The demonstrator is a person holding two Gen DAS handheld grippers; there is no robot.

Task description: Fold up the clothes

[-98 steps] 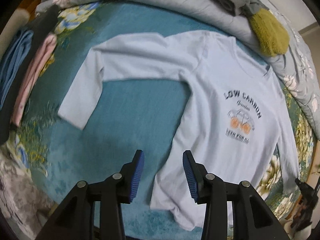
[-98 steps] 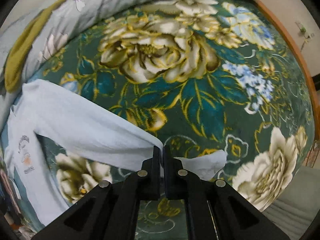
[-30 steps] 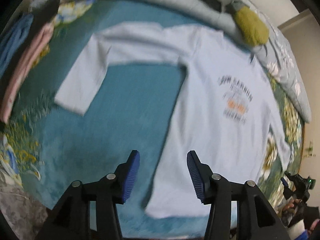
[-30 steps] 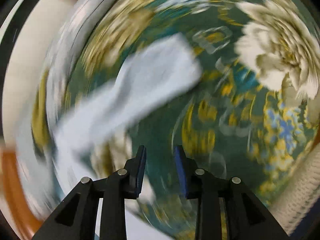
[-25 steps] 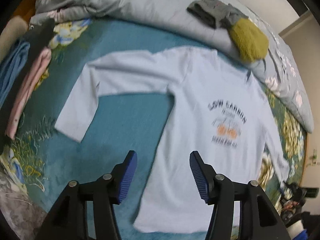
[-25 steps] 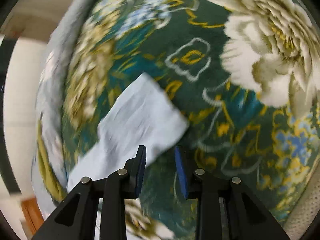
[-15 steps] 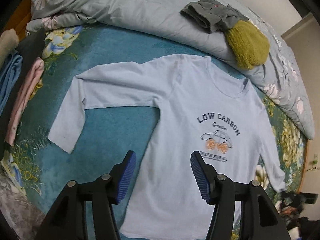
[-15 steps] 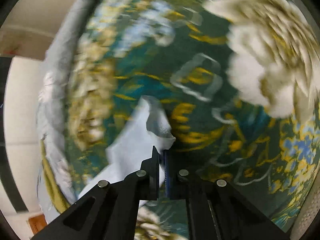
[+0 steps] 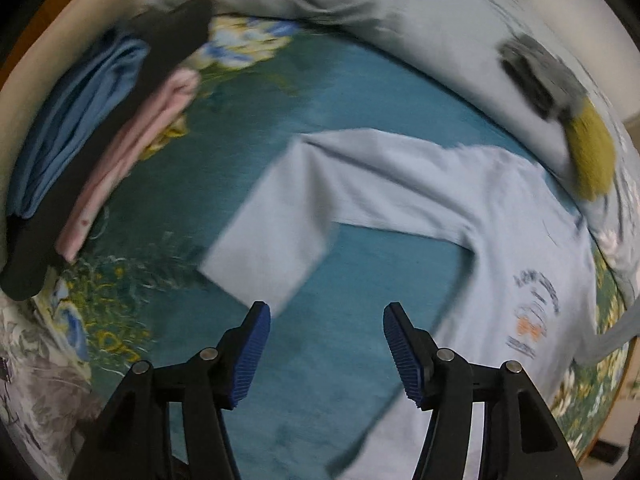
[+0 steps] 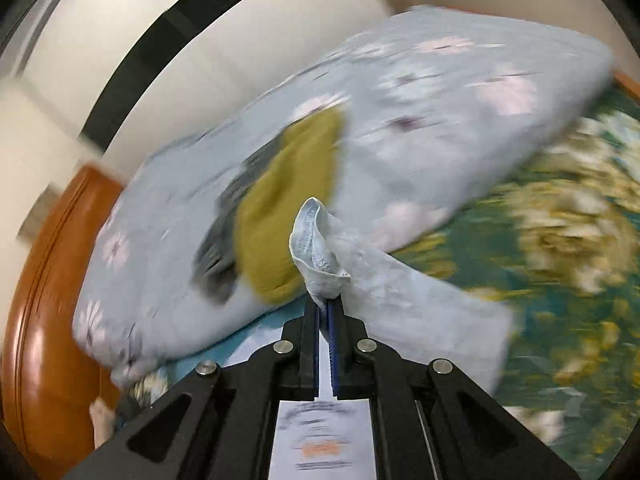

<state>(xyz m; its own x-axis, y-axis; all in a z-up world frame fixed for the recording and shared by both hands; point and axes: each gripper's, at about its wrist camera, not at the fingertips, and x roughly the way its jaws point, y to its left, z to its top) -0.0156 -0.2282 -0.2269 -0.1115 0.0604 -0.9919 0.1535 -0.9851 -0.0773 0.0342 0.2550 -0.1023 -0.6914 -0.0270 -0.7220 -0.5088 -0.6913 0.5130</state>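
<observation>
The light blue long-sleeved T-shirt (image 9: 516,216) lies spread face up on the bed's teal floral blanket (image 9: 384,264), its printed chest toward the right side of the left wrist view and its collar toward the rolled grey quilt (image 9: 400,12) at the head of the bed. One sleeve runs out flat to the left and bends down, its cuff end (image 9: 264,256) just ahead of the left gripper (image 9: 326,344), whose jaws stand wide apart over bare blanket, touching nothing. That sleeve's long axis runs across the view, so the left gripper is the nearer one to it.

The right gripper (image 10: 324,308) has its jaws clamped on the cuff (image 10: 316,240) of the other sleeve, lifted off the bed; the sleeve hangs back toward the shirt body, whose print shows blurred just below the jaws. This suggests the sleeve is being carried inward over the chest.

Only the left view shows the folded stack of clothes (image 9: 92,152) by the bed's left edge. Only the right view shows the grip itself, and the wooden bed frame (image 10: 36,280). Both show an olive knit garment (image 10: 292,208) on the quilt.
</observation>
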